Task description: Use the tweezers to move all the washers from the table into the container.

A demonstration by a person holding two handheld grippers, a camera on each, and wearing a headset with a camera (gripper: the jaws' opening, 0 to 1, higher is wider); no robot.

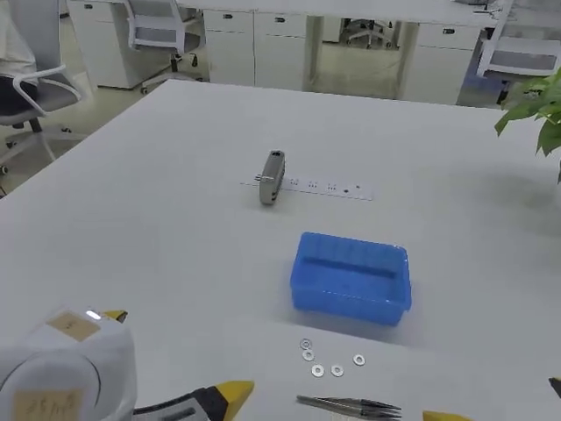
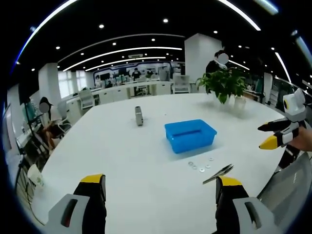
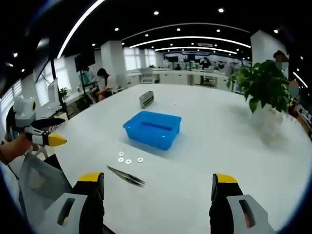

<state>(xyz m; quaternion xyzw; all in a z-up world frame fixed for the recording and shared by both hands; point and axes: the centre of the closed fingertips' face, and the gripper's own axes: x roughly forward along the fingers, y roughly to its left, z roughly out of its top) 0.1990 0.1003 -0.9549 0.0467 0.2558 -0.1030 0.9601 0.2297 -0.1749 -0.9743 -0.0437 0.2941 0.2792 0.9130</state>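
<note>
A blue container (image 1: 351,279) stands on the white table (image 1: 158,228). Several small washers (image 1: 326,361) lie just in front of it, and metal tweezers (image 1: 351,405) lie nearer still. My left gripper (image 1: 175,351) is at the bottom left and my right gripper (image 1: 501,399) at the bottom right edge. Both are open and hold nothing. In the left gripper view, my left gripper (image 2: 160,185) looks at the container (image 2: 190,134), washers (image 2: 200,165) and tweezers (image 2: 218,174). In the right gripper view, my right gripper (image 3: 158,181) faces the tweezers (image 3: 126,176), washers (image 3: 127,158) and container (image 3: 152,128).
A grey metal block (image 1: 273,176) lies beyond the container beside a flush socket strip (image 1: 320,186). A potted plant (image 1: 535,105) stands at the table's far right. Office chairs (image 1: 35,96) and cabinets (image 1: 263,44) stand past the table.
</note>
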